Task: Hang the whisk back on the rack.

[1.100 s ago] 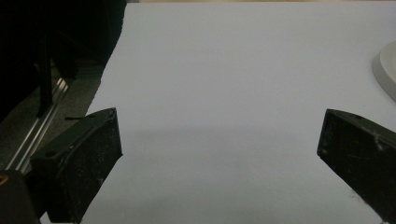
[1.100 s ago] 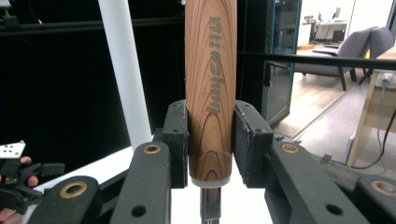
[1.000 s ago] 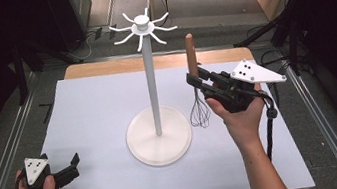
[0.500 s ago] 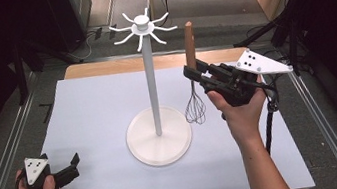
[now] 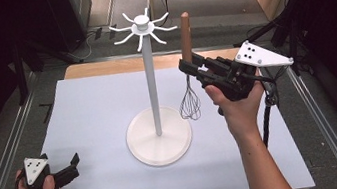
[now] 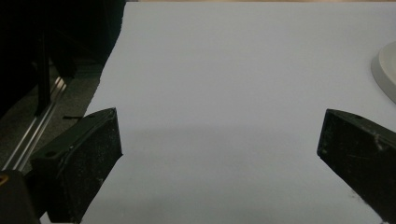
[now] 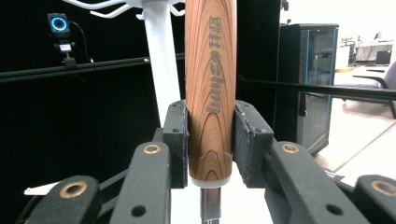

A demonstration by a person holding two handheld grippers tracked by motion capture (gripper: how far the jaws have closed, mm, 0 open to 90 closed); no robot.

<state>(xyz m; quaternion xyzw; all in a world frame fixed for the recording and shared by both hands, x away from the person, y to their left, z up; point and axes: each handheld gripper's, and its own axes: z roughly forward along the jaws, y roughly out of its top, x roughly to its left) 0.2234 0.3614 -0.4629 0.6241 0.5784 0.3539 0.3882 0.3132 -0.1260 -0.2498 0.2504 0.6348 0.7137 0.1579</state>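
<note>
**Whisk Clamped in Right Gripper**

The right gripper [image 5: 192, 69] clamps the wooden handle of the wire balloon whisk [image 5: 188, 84] between its pads [image 7: 176, 140]. The whisk hangs upright, its wire head below the jaws, clear of the white table sheet [image 5: 94, 115]. The white hook stand [image 5: 150, 79] rises just beside it. The left gripper [image 5: 72, 165] rests well apart, jaws wide, nothing between them.
</note>
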